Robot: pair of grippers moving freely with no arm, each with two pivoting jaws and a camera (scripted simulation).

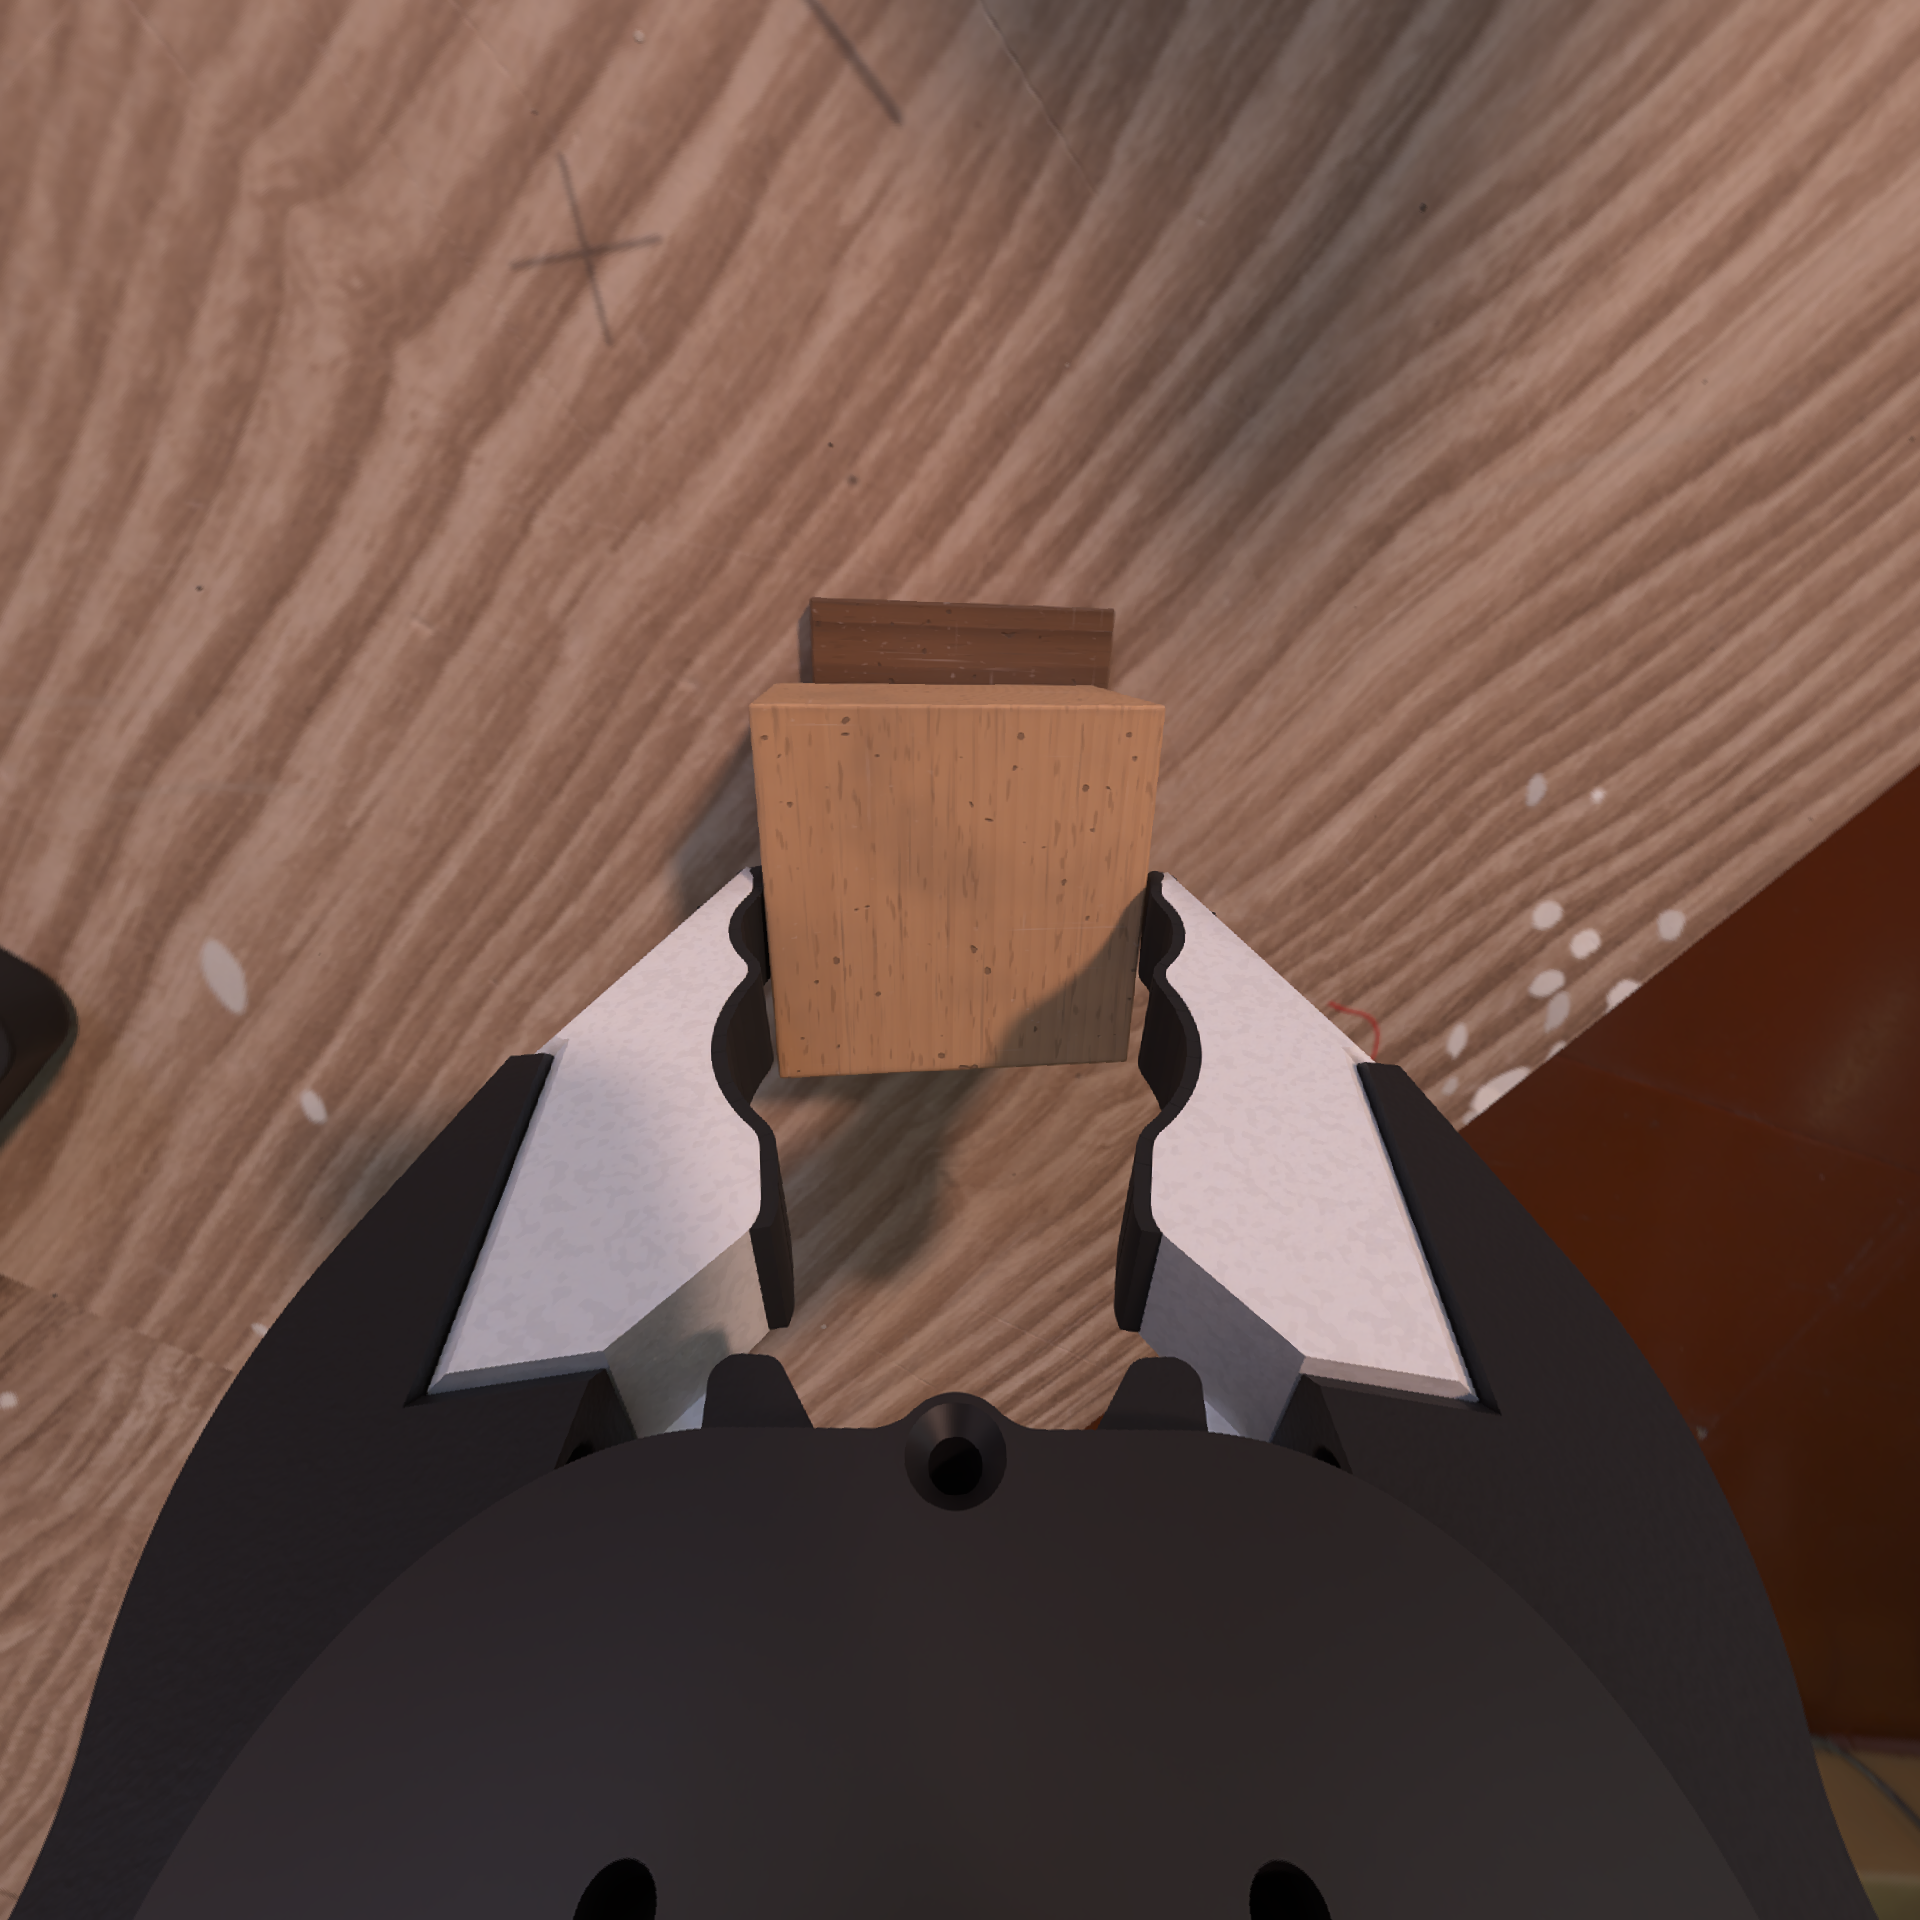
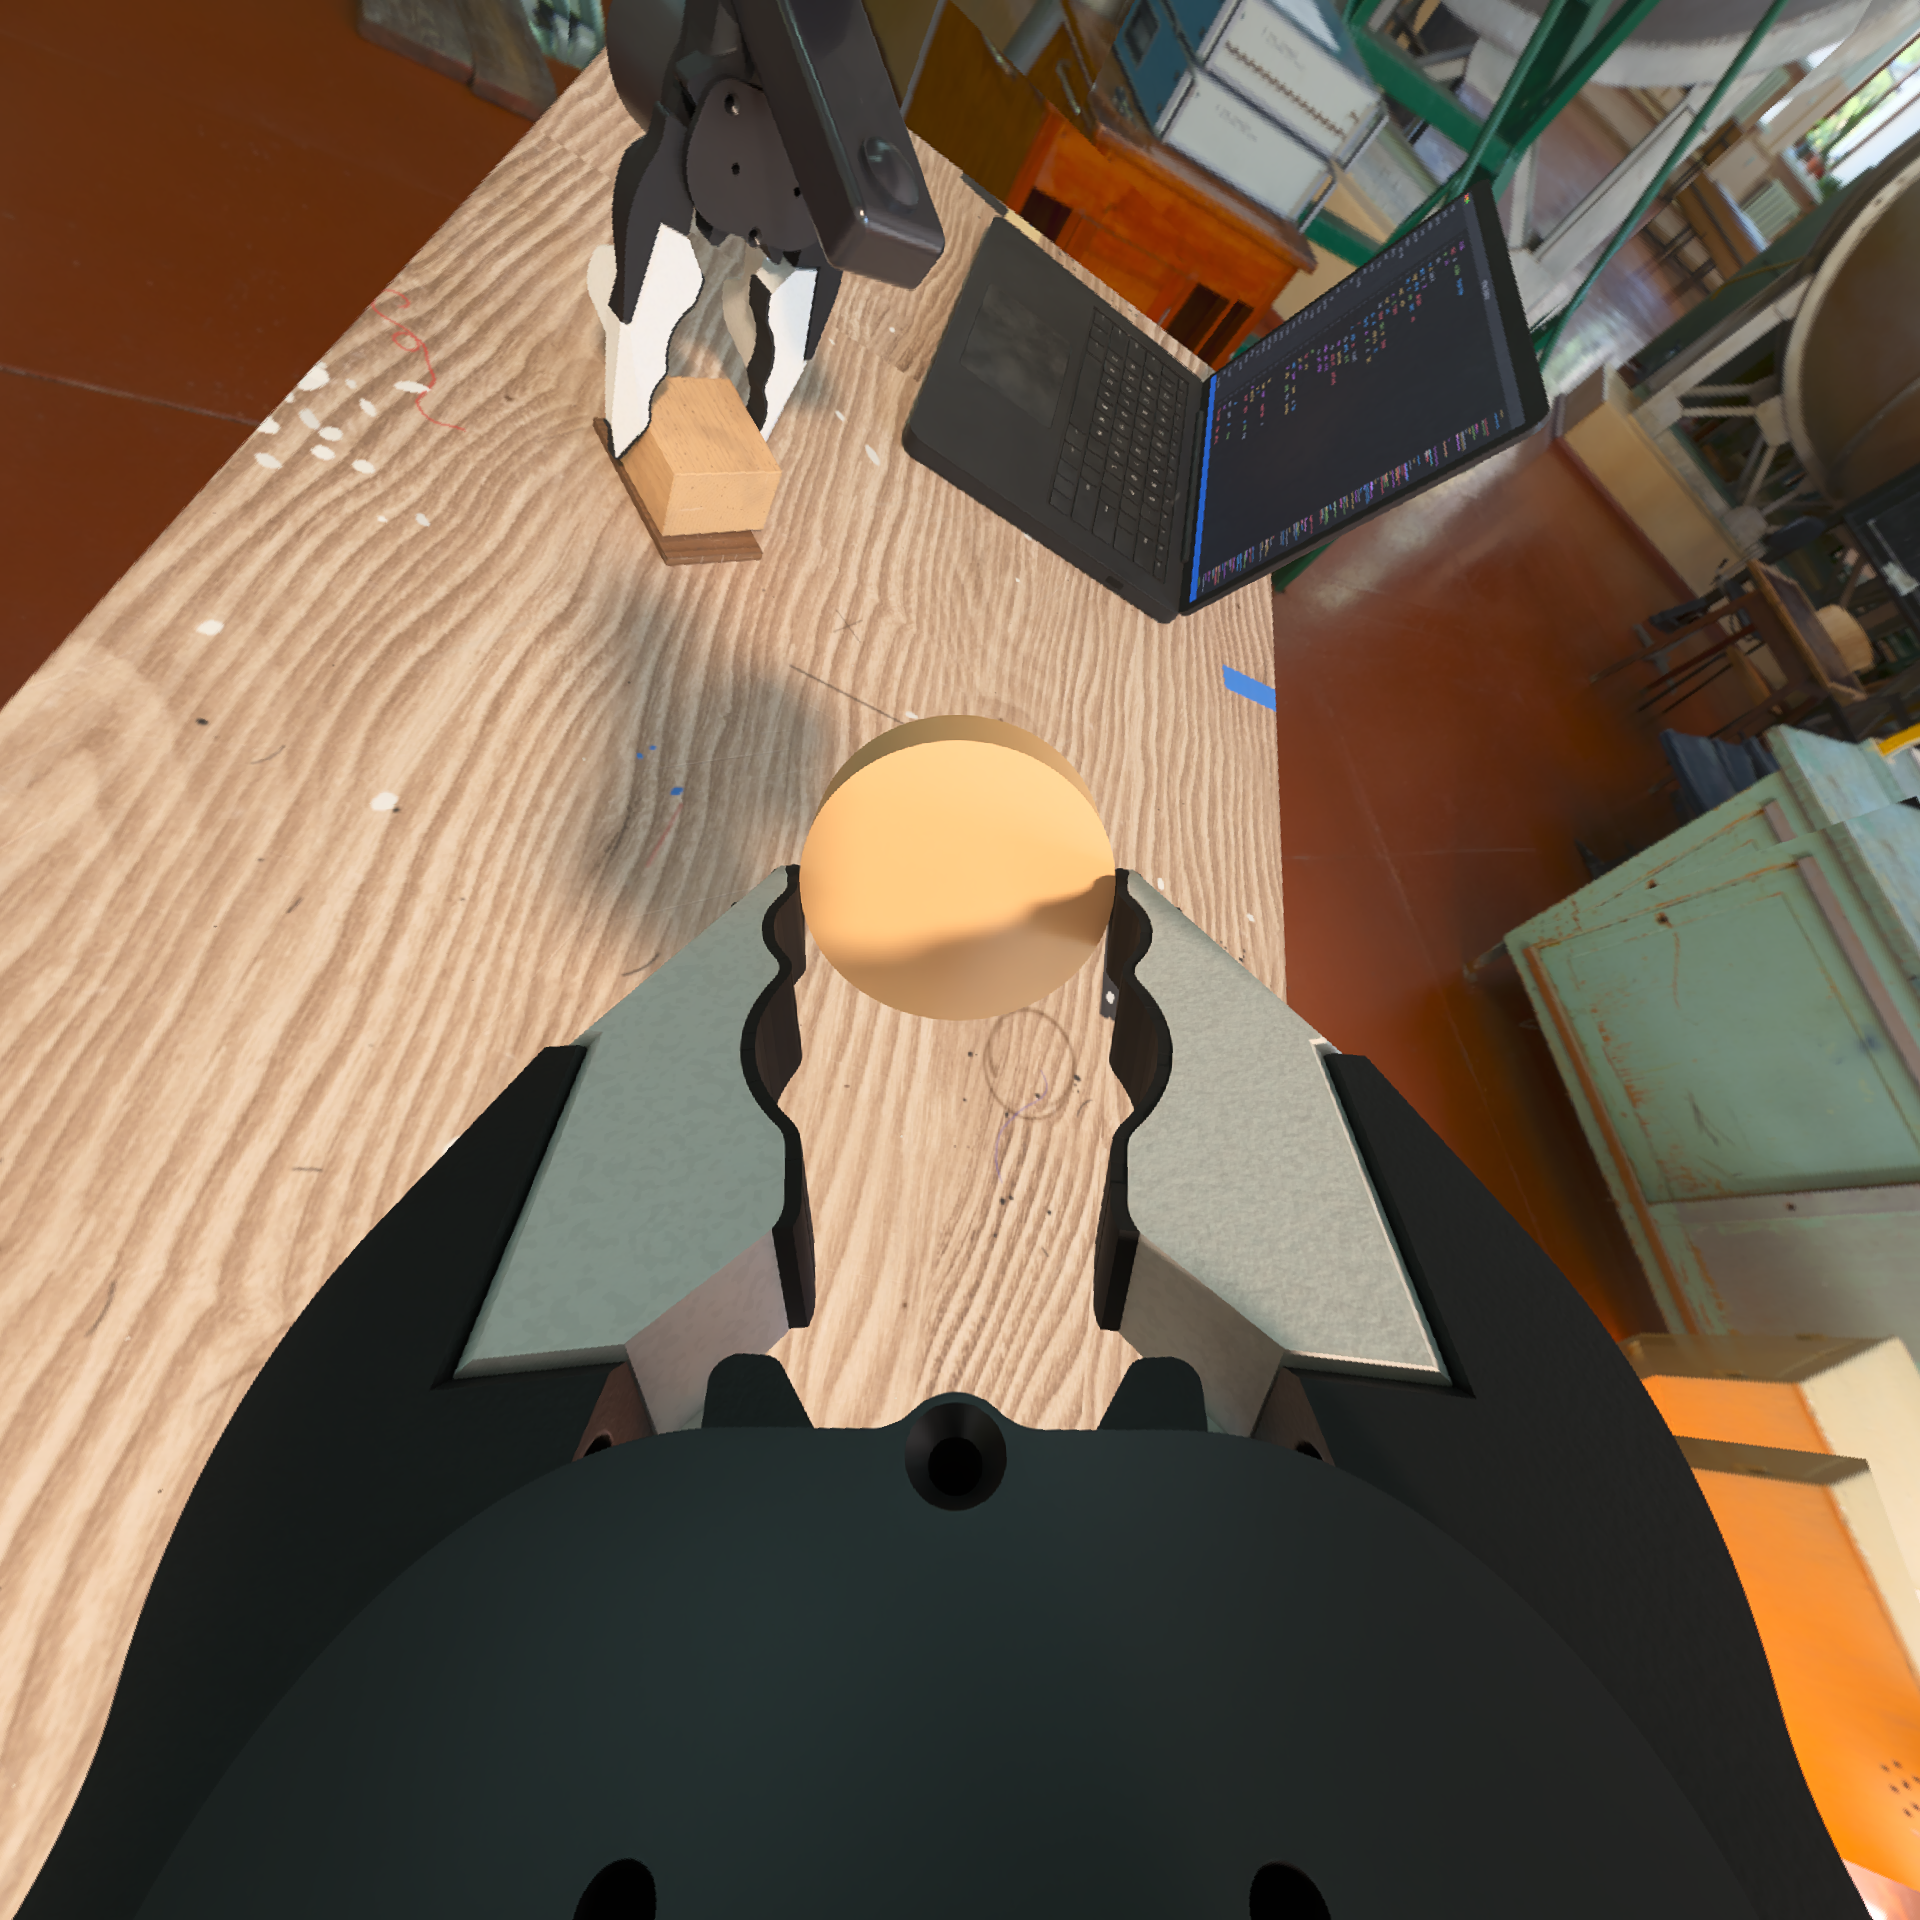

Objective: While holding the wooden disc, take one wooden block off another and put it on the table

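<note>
A light wooden block (image 1: 951,821) rests on a thin dark wooden slab (image 1: 961,642) on the wooden table (image 1: 416,520). My left gripper (image 1: 954,914) is shut on the light block, its fingertips pressing the block's two sides from above. The right wrist view shows the same stack, the block (image 2: 717,468) on the slab (image 2: 717,545), with the left gripper (image 2: 696,416) over it. My right gripper (image 2: 956,904) is shut on a round pale wooden disc (image 2: 951,852) and holds it above the table.
An open dark laptop (image 2: 1195,416) sits on the table right of the stack. The table's right edge (image 2: 1278,831) lies close to the disc, with red-brown floor beyond. A pale green cabinet (image 2: 1714,1039) stands off to the right. White paint flecks (image 2: 322,426) mark the table left of the stack.
</note>
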